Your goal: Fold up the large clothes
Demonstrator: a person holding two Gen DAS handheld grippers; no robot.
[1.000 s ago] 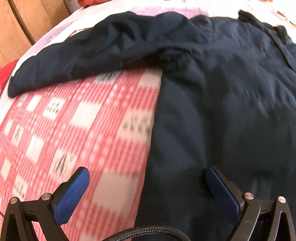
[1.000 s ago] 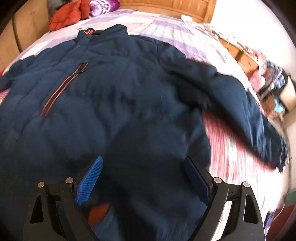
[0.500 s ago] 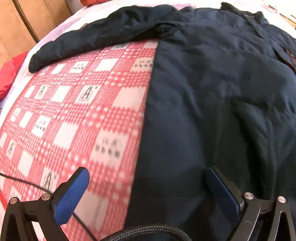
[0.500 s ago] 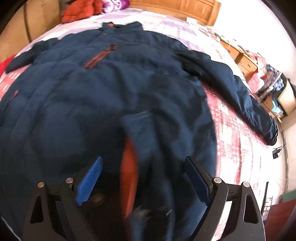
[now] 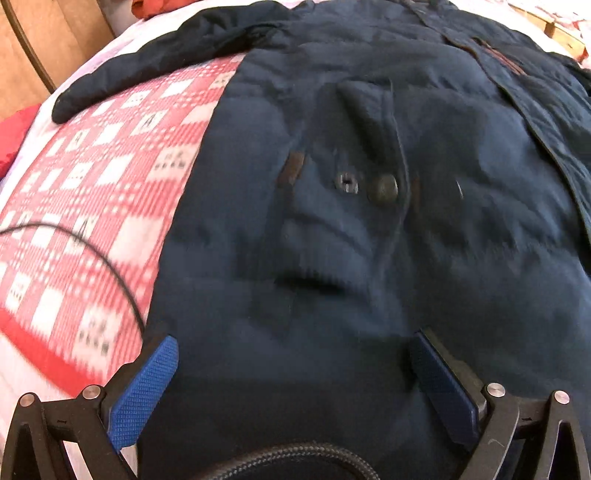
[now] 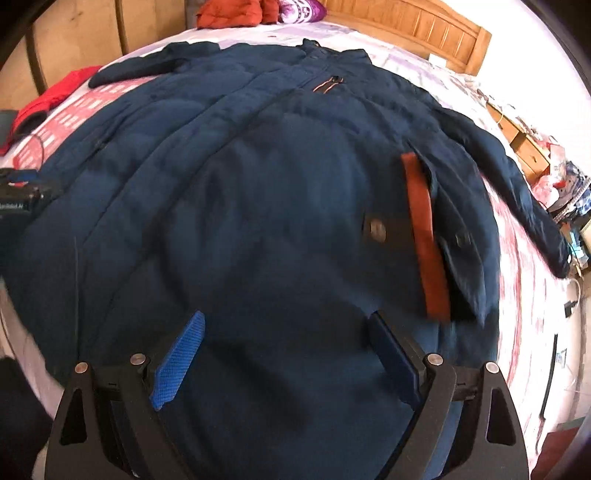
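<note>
A large navy padded jacket (image 6: 266, 177) lies spread front-up on the bed, collar at the far end, both sleeves stretched out sideways. In the left wrist view the jacket (image 5: 369, 240) fills the frame, with a snap button and a pocket flap near the middle. Its left sleeve (image 5: 155, 62) reaches across the checked blanket. An orange-lined pocket flap (image 6: 424, 236) stands turned up on the right side. My left gripper (image 5: 291, 373) hangs open over the lower hem area, nothing between its blue pads. My right gripper (image 6: 284, 354) is open too, above the jacket's lower front.
A red-and-white checked blanket (image 5: 92, 177) covers the bed, with a black cable (image 5: 110, 273) lying across it. Red clothes (image 6: 236, 13) sit by the wooden headboard (image 6: 417, 26). A cluttered cabinet (image 6: 532, 155) stands to the right of the bed. Wooden panels line the left.
Both grippers have pulled back towards the jacket's hem, so more of the garment shows. The orange pocket flap now appears to the right of the right gripper. Both stayed open.
</note>
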